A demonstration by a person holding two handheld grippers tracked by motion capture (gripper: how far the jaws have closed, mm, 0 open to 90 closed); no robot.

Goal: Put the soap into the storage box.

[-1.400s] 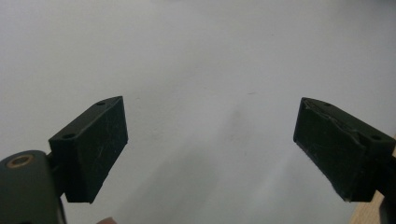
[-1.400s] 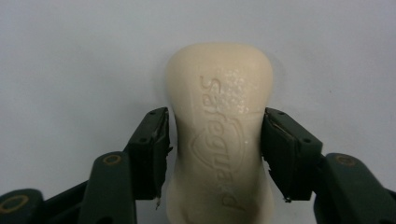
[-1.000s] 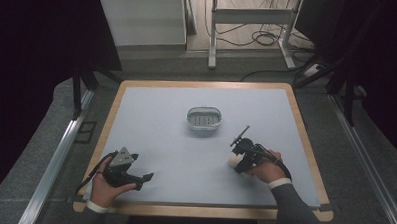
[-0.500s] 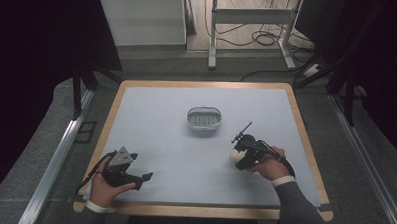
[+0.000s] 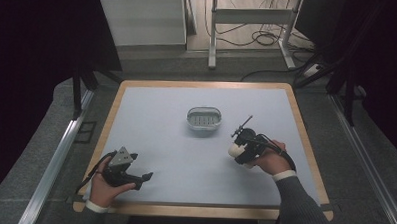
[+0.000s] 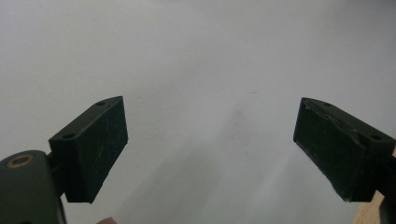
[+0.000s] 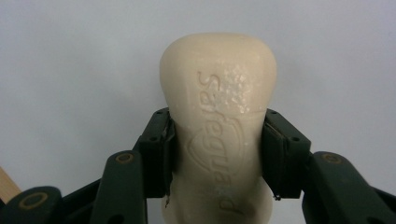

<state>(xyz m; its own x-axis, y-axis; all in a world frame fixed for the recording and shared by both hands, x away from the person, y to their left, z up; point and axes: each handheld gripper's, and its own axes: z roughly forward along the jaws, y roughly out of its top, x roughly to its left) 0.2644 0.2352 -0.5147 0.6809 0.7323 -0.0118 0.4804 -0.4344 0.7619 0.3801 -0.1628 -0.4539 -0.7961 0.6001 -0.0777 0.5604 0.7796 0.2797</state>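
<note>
A cream bar of soap (image 7: 218, 126) with raised lettering sits between the pads of my right gripper (image 7: 217, 144), which is shut on its narrow middle. In the high view the same soap (image 5: 235, 150) shows as a pale lump at the tip of the right gripper (image 5: 237, 152), held just above the mat at the right. A small oval dish (image 5: 203, 119) with a ribbed inside stands at the mat's middle, beyond and left of the soap. My left gripper (image 5: 145, 178) rests low at the front left, and its jaws (image 6: 212, 140) stand wide open over bare mat.
A pale grey mat (image 5: 175, 141) covers the table, framed by a wooden rim (image 5: 308, 141). A sliver of that wooden rim (image 6: 376, 212) shows beside the left gripper's jaw. Metal rails and dark floor lie beyond both sides.
The right gripper has lifted slightly with the soap in it. The left gripper has stayed where it was.
</note>
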